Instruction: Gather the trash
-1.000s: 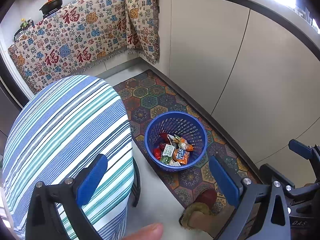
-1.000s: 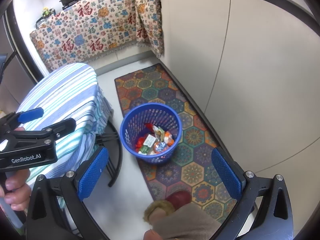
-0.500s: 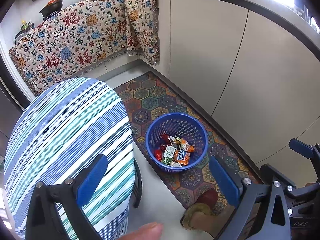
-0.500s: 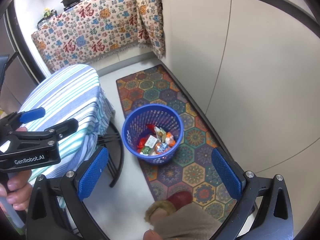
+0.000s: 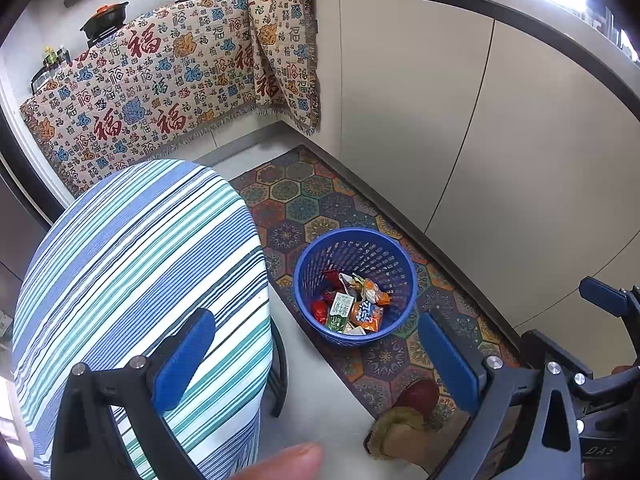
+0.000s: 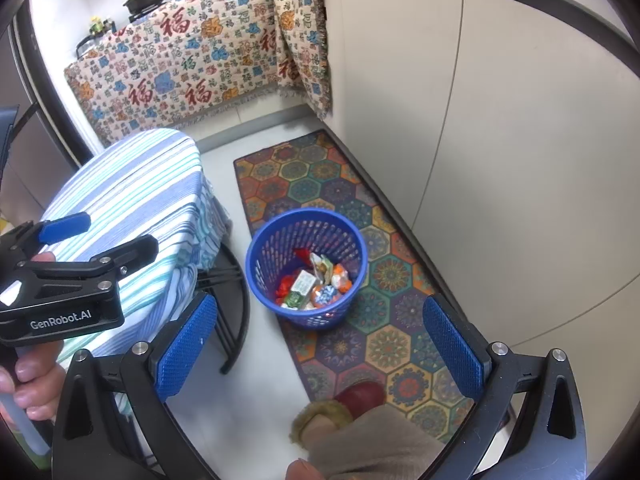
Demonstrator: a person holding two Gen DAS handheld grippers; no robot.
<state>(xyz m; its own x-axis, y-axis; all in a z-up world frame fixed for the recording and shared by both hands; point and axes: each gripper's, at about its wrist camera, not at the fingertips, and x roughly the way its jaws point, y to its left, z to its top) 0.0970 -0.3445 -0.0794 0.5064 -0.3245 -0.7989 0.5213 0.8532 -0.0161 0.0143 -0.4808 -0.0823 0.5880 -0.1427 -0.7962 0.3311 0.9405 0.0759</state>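
A blue plastic basket [image 5: 386, 250] stands on the patterned floor mat and holds several wrappers and a small carton [image 5: 352, 308]. It also shows in the right wrist view [image 6: 272, 240] with the trash [image 6: 316, 284] inside. My left gripper [image 5: 316, 356] is open and empty, held high above the floor between the table and the basket. My right gripper [image 6: 320, 348] is open and empty, also well above the basket. The left gripper shows at the left of the right wrist view [image 6: 86, 236].
A round table with a striped blue cloth [image 5: 132, 280] stands left of the basket. Beige cabinet fronts [image 5: 500, 152] run along the right. A patterned cloth [image 5: 160, 92] hangs over the far counter. A colourful mat [image 6: 360, 280] covers the floor. My slippered foot [image 6: 352, 400] is below.
Both grippers have drawn back and up a little, so the basket and table sit slightly lower and smaller in view. Both stay open.
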